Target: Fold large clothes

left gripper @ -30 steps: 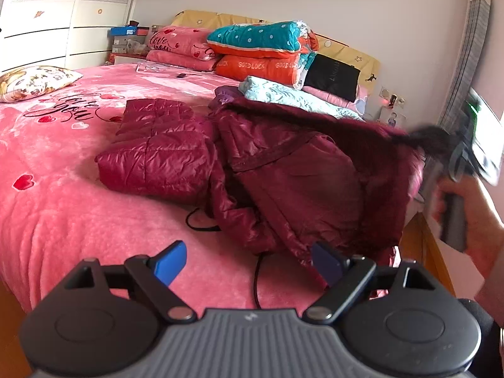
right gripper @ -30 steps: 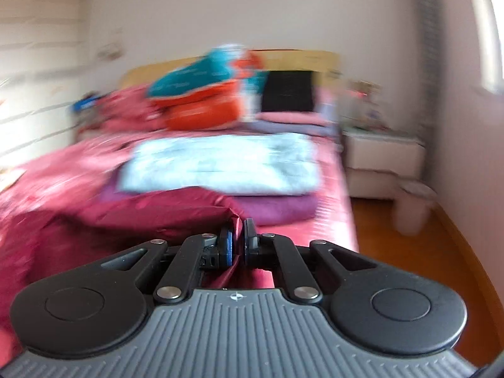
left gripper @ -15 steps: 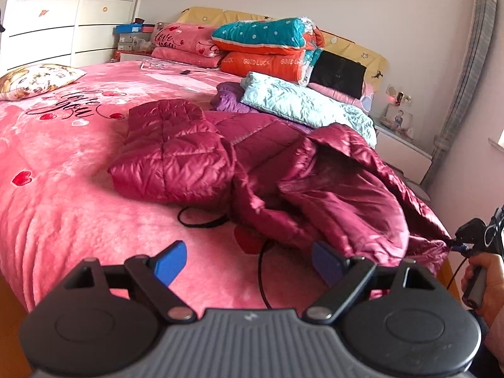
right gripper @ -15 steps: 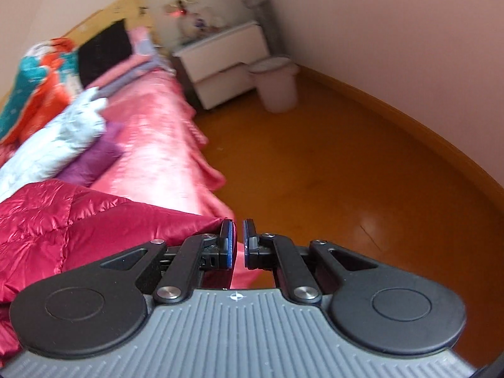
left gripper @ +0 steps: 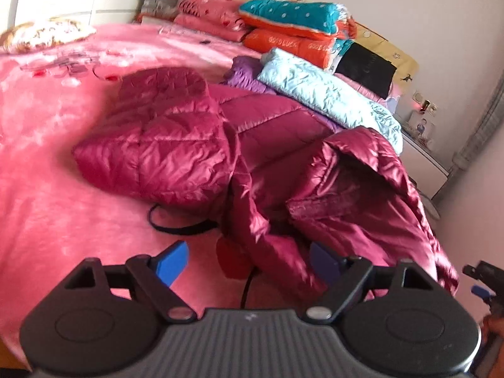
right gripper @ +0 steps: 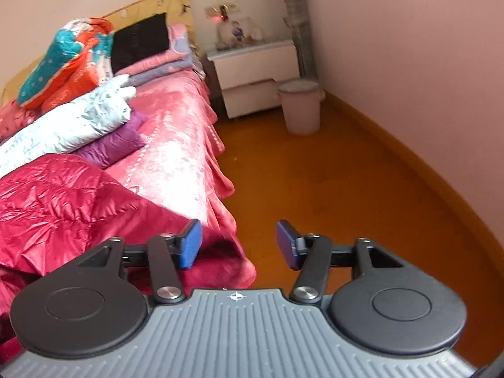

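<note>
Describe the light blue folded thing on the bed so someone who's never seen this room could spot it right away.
Start at the pink bed and look toward the stacked quilts by the headboard. Just in front of them lies the pale blue quilted bundle, resting on a purple one, beyond the maroon jacket. It is the only icy blue, crinkly item there.

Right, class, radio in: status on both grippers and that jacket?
Left gripper open, jaws closing over the jacket hem. Right gripper opening, nothing between its pads. Jacket half folded on the bed. Black cord beneath it.
</note>
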Demonstrator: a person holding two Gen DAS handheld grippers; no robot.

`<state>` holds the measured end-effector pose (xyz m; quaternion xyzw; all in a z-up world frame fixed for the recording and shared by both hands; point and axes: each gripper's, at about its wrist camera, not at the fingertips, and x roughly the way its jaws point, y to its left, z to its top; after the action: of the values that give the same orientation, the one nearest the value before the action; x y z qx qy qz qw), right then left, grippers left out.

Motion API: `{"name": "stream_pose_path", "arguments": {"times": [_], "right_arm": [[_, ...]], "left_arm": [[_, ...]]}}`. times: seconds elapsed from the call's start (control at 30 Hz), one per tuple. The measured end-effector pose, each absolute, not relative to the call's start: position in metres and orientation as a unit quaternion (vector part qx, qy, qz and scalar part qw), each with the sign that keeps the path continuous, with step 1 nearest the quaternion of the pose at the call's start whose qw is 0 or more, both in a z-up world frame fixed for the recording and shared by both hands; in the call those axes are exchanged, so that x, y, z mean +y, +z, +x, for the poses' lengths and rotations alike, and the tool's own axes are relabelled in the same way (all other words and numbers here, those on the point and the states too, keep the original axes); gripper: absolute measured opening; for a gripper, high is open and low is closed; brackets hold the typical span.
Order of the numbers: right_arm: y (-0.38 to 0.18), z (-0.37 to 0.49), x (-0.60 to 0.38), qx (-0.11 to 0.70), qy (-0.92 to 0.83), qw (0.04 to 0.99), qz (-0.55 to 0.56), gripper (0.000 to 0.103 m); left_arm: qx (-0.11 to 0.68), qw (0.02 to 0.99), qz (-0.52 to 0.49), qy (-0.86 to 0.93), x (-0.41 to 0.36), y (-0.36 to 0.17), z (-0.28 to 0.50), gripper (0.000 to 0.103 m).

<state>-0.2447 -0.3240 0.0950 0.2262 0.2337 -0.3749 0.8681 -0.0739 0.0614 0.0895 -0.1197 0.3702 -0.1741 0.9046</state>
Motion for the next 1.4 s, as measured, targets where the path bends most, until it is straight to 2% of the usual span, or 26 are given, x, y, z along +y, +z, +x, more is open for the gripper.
{"name": "stream_pose_path", "arguments": {"times": [0.27,0.33,0.4,0.47,0.6,0.87,1.1,1.4], "right_arm": [[0.114,-0.260,-0.312,0.191,-0.319,0.901,0.222,0.085],[0.119,-0.258,-0.303,0.178,-0.286,0.914,0.224,0.098],[0.123,-0.253,-0.293,0.173,-0.251,0.927,0.218,0.098],[0.127,-0.244,-0.282,0.177,-0.204,0.939,0.215,0.101],[0.129,-0.222,-0.253,0.192,-0.123,0.954,0.195,0.101],[0.136,-0.177,-0.199,0.219,-0.008,0.961,0.169,0.102],[0.133,-0.142,-0.158,0.248,0.094,0.943,0.201,0.102],[0.127,-0.138,-0.065,0.213,0.084,0.971,-0.071,0.103]], "left_arm": [[0.412,0.883,-0.169,-0.147,0.043,0.060,-0.026,0.066],[0.416,0.879,-0.181,-0.147,0.039,0.056,-0.016,0.059],[0.420,0.877,-0.188,-0.140,0.036,0.052,-0.007,0.039],[0.421,0.877,-0.192,-0.129,0.036,0.049,-0.002,0.026],[0.407,0.879,-0.213,-0.129,0.048,0.049,-0.002,0.010],[0.340,0.906,-0.213,-0.131,0.090,0.090,-0.032,0.006],[0.308,0.920,-0.222,-0.097,0.154,0.121,-0.054,0.005],[0.353,0.909,-0.209,-0.065,0.195,0.097,-0.063,0.007]]}}
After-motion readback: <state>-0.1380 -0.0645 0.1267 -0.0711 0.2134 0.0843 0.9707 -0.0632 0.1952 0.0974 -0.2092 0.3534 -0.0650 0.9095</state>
